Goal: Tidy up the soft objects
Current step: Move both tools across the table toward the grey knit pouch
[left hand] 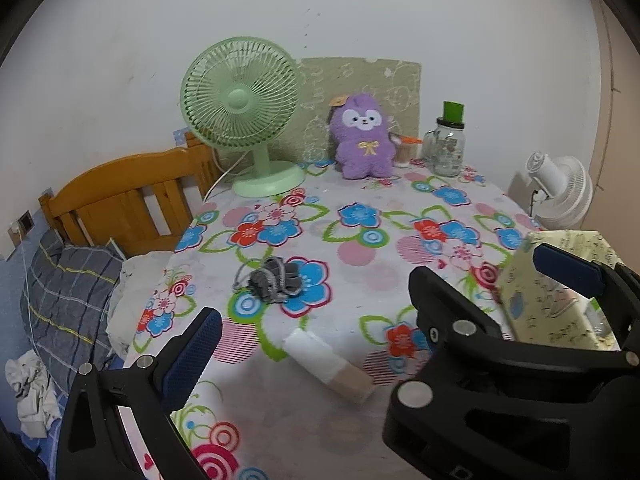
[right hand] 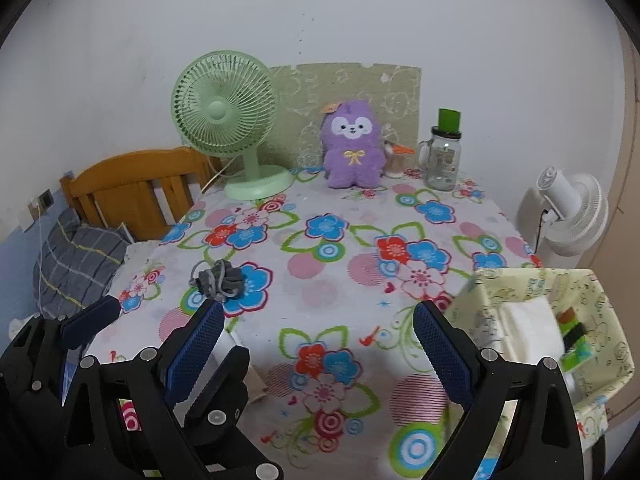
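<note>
A purple plush toy (left hand: 362, 138) stands upright at the back of the flowered table (left hand: 360, 240); it also shows in the right wrist view (right hand: 352, 146). A grey knitted bundle (left hand: 272, 278) lies left of the table's middle, seen too in the right wrist view (right hand: 219, 279). A white and tan rolled cloth (left hand: 328, 364) lies near the front. A pale patterned fabric bin (right hand: 560, 340) stands at the front right edge and holds a white soft item. My left gripper (left hand: 316, 344) is open and empty above the roll. My right gripper (right hand: 318, 344) is open and empty beside the bin.
A green desk fan (left hand: 244, 116) stands at the back left, and a glass jar (left hand: 448, 148) with a green lid at the back right. A white fan (right hand: 568, 216) stands beyond the right edge. A wooden bed head (left hand: 124, 196) and a plaid pillow (left hand: 68, 300) lie to the left.
</note>
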Action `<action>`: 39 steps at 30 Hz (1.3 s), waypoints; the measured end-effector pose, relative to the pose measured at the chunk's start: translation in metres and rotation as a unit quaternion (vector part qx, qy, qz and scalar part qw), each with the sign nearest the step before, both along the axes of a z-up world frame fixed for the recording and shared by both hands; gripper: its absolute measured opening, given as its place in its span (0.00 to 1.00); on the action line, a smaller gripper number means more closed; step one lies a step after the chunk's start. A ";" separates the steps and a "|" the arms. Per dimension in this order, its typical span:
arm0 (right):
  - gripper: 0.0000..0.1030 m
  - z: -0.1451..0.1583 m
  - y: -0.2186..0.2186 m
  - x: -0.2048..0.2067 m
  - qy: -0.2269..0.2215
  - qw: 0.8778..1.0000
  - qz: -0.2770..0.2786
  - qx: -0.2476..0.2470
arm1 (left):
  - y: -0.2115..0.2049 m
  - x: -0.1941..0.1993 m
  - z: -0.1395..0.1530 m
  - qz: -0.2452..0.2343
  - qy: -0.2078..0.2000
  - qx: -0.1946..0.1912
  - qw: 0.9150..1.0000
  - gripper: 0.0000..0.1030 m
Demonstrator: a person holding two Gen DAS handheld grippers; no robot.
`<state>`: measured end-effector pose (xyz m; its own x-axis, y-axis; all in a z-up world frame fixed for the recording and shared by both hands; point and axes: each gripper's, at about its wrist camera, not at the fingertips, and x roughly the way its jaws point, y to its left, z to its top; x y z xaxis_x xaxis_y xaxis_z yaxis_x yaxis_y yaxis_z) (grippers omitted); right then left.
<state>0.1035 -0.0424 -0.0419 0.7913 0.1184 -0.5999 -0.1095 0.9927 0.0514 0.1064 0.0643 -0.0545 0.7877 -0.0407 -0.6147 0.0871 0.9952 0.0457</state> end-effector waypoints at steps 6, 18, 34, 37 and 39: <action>0.94 -0.008 0.016 0.014 0.009 1.000 0.005 0.002 | 0.017 0.015 -0.008 0.003 0.009 0.004 1.000 1.00; 0.94 -0.028 0.044 0.047 0.038 0.999 0.008 -0.008 | 0.042 0.045 -0.026 -0.004 0.039 0.000 0.999 0.99; 0.94 -0.042 0.056 0.108 0.051 0.999 -0.012 -0.011 | 0.051 0.112 -0.039 -0.028 0.068 0.018 0.997 0.98; 0.94 -0.043 0.057 0.119 0.053 0.998 -0.015 -0.013 | 0.052 0.123 -0.041 -0.032 0.068 0.016 0.997 0.98; 0.94 -0.046 0.057 0.128 0.057 0.998 -0.019 -0.011 | 0.052 0.131 -0.044 -0.033 0.072 0.017 0.997 0.98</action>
